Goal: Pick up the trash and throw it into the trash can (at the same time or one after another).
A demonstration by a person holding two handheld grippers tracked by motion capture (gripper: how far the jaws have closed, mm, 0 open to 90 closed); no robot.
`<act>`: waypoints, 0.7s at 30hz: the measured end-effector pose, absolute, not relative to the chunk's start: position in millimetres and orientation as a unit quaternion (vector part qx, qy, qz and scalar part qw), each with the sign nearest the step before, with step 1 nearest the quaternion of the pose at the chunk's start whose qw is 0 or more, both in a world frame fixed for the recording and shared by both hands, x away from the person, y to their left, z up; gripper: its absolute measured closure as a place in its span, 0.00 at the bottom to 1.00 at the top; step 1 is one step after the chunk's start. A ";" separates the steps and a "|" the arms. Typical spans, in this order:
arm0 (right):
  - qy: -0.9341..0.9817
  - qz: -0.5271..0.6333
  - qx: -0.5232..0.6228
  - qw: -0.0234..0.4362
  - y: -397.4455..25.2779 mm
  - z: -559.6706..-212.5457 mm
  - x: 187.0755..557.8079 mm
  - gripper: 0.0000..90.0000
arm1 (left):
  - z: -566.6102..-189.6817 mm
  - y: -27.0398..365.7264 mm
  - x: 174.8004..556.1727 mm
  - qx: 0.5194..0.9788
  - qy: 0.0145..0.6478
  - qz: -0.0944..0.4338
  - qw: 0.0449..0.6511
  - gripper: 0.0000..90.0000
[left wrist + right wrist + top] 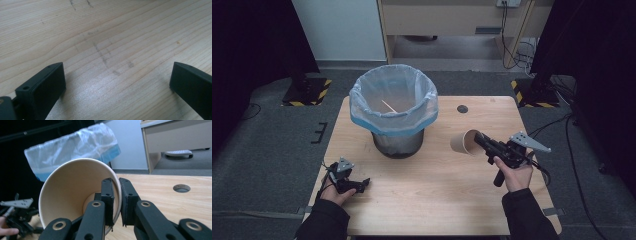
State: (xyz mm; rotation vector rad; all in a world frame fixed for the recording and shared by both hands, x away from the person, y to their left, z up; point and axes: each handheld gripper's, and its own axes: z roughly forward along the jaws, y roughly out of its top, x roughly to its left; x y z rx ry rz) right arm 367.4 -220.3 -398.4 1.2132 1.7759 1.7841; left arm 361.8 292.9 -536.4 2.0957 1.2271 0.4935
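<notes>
Just one paper cup (67, 195), clamped.

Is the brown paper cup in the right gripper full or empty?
Empty: the right gripper holds the brown paper cup by its rim, mouth toward the camera, showing a bare interior.

Tan paper cup (464, 142); black gripper (482, 141); clear-and-blue bin liner (393, 100); pale wood-grain table (432, 185).

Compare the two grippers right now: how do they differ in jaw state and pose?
The left gripper has its jaws wide apart with nothing between them; the right gripper is shut on the paper cup, one jaw inside its rim and one outside. The left sits low over the table; the right holds the cup tipped on its side toward the bin. Both are hand-held.
</notes>
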 end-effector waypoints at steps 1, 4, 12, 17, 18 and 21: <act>0.625 0.630 0.427 0.176 -221.4 -396.5 367.5 0.92 | -536.4 292.9 361.8 0.800 0.468 0.188 0.326 0.00; 0.614 0.639 0.426 0.182 -223.1 -390.6 366.7 0.92 | -536.4 292.9 361.8 0.800 0.468 0.188 0.326 0.00; 0.595 0.658 0.418 0.194 -217.7 -373.2 371.1 0.92 | -536.4 292.9 361.8 0.800 0.468 0.188 0.326 0.00; 0.583 0.672 0.411 0.199 -216.7 -361.8 373.1 0.92 | -536.4 292.9 361.8 0.800 0.468 0.188 0.326 0.00; 0.581 0.674 0.410 0.200 -217.1 -359.8 373.5 0.92 | -536.4 292.9 361.8 0.800 0.468 0.188 0.326 0.00; 0.571 0.682 0.410 0.202 -218.8 -353.2 375.4 0.92 | -536.4 292.9 361.8 0.800 0.468 0.188 0.326 0.00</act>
